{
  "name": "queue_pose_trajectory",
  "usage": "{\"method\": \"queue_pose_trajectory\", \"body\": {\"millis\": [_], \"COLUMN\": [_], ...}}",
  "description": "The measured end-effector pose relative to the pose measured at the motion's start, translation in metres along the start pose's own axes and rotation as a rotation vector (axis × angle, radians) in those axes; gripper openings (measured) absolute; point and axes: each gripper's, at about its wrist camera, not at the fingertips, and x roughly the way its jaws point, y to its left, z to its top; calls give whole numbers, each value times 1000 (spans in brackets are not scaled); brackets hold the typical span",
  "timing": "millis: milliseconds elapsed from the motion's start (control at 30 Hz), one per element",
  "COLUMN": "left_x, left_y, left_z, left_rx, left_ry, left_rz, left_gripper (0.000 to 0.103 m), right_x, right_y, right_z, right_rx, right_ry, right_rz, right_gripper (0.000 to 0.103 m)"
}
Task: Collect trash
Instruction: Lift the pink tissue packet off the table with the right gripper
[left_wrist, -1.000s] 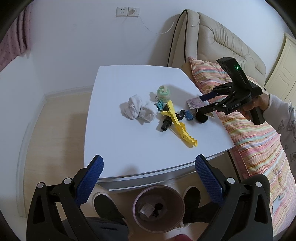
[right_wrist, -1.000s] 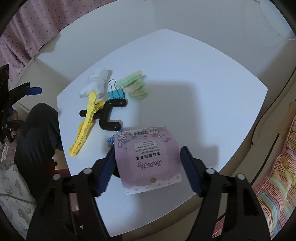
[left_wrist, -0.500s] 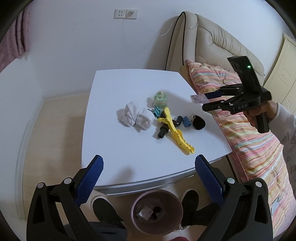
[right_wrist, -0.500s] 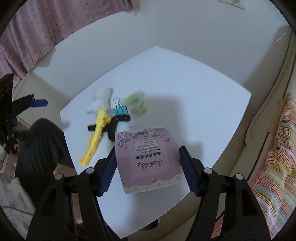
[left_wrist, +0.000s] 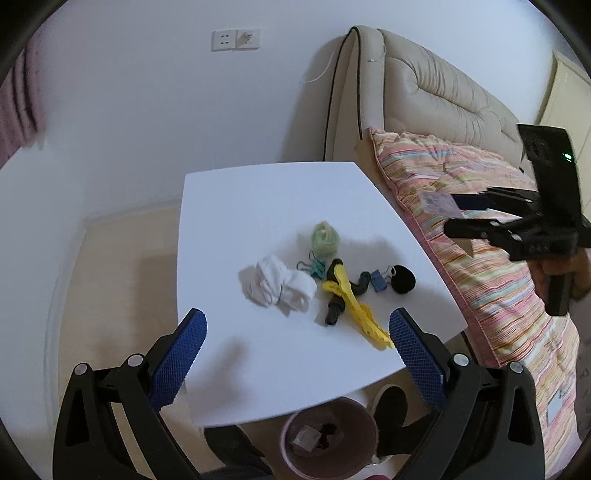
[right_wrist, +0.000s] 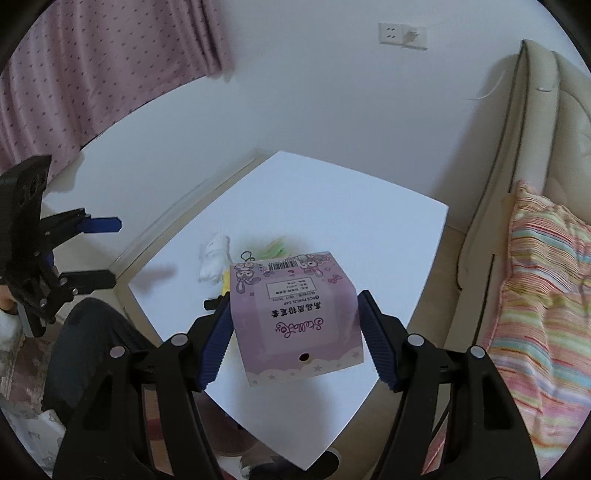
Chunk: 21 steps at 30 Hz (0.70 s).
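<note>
Left wrist view, left to right: left tongs (left_wrist: 297, 354) stand wide and empty above the white counter (left_wrist: 258, 206). On it lie a white crumpled tissue (left_wrist: 277, 286), a green wad (left_wrist: 324, 238), a yellow clip (left_wrist: 354, 310) and a black ball (left_wrist: 402, 278). Below the near edge sits a pink bin (left_wrist: 328, 443). Right tongs (right_wrist: 295, 338) clamp a purple packet (right_wrist: 295, 314), raised clear of the counter; its far end appears slightly blurred.

Home bedroom, striped quilt (left_wrist: 480, 236), padded headboard (left_wrist: 436, 96)
</note>
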Motion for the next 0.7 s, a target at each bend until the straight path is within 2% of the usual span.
{"method": "queue_pose_trajectory", "body": {"millis": [167, 367, 700], "left_x": [18, 51, 99], "left_y": [2, 9, 13], "left_z": [16, 27, 30], "left_rx": [71, 137, 226], "left_ry": [41, 130, 229], "left_rz": [-22, -84, -100], "left_gripper": [95, 95, 95], "right_x": [-6, -5, -1], "right_y": [4, 8, 14], "right_z": [-10, -17, -13], "right_rx": [52, 74, 81], "right_ry": [-15, -1, 23], "right_rz": [-9, -32, -59], "right_gripper": [66, 66, 66]}}
